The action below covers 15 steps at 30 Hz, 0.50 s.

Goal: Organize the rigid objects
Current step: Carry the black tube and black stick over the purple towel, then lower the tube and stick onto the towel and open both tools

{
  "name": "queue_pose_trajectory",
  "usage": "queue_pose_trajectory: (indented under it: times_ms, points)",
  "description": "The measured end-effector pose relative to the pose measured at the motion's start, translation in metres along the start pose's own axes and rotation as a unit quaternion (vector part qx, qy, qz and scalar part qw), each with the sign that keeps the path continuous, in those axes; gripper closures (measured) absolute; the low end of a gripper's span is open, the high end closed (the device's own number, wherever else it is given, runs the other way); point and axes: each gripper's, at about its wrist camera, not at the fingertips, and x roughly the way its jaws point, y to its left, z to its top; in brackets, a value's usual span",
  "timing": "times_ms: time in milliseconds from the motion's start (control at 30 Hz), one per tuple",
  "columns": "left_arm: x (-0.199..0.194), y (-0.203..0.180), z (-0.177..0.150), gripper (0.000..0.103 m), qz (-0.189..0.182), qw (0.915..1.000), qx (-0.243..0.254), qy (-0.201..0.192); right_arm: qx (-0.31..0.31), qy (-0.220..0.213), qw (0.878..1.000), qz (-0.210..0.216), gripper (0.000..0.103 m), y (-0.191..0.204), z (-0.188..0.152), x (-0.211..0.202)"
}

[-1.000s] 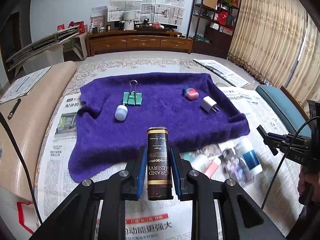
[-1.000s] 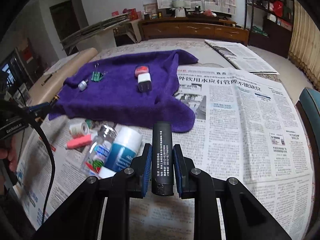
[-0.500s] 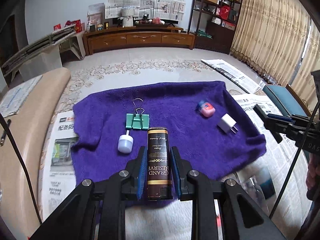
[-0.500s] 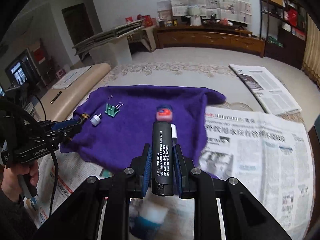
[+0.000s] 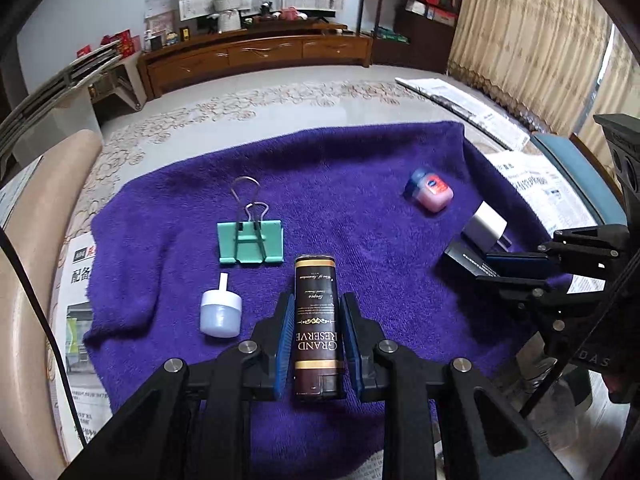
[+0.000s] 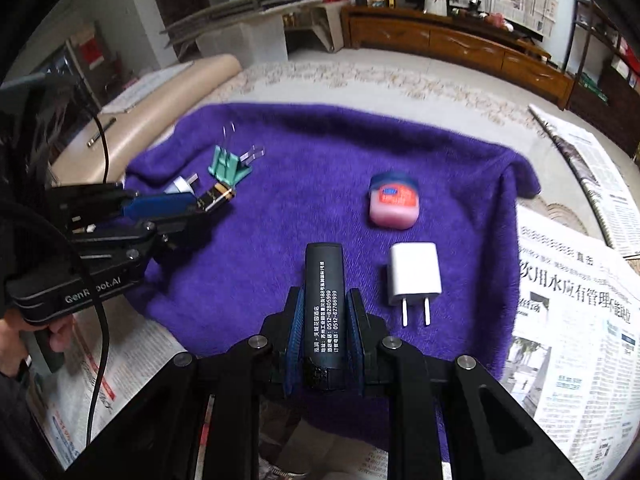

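Between left gripper [image 5: 315, 336] jaws: brown lighter [image 5: 316, 320], clamped, over purple towel [image 5: 360, 184]. Between right gripper [image 6: 323, 332] jaws: black lighter [image 6: 324, 312], clamped. Risk: release ahead knocks binder clip [image 5: 251, 240]; right-side charger [image 6: 414, 276] nudged.

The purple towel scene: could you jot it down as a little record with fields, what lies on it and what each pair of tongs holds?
Surface: fuzzy purple towel over newspapers
On towel: green metal binder clip; small pale-blue plastic cap; pink round balm tin; white plug charger
Left tongs: shut on brown "Grand Reserve" lighter
Right tongs: shut on black printed lighter
Position: both held low over the towel
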Motion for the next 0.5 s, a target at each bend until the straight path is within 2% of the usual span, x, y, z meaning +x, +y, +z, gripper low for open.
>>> queue_pose_trajectory:
  times_ms: [500]
  points:
    - [0.0055, -0.0090, -0.0060, 0.078, 0.011, 0.9986, 0.047, 0.021, -0.047, 0.014, 0.999, -0.008, 0.081, 0.0063, -0.0038, 0.0095]
